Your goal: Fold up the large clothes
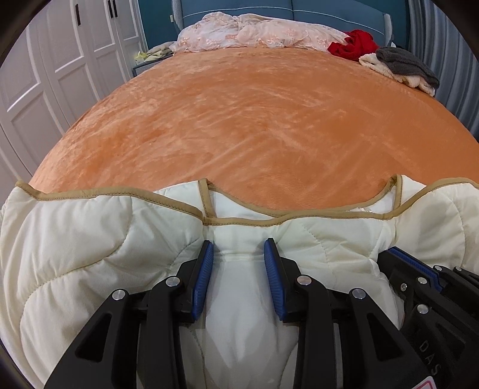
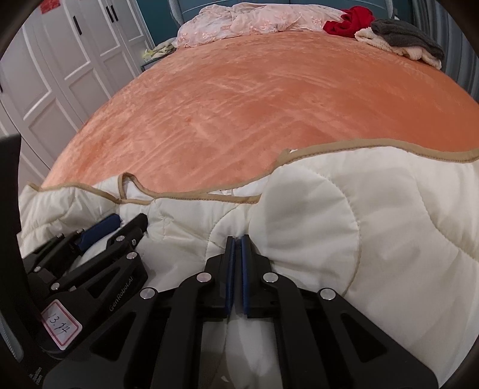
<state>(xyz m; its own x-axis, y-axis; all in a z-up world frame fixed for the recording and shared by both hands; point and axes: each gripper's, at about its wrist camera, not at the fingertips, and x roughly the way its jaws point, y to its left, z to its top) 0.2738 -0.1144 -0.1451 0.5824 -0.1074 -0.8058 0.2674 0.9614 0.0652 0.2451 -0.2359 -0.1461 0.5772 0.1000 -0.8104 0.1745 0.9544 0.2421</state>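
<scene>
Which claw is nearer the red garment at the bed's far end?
Right. The right claw, clamped on the quilt, sits on the red garment's side; the left claw is open beside it, farther left.

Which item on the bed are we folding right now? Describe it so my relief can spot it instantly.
Start from the big orange bed. At its near edge lies a cream quilted garment, puffy, edged in tan binding. The other clothes, red, grey and pink floral, sit far off by the headboard; only this one has both grippers on it.
</scene>
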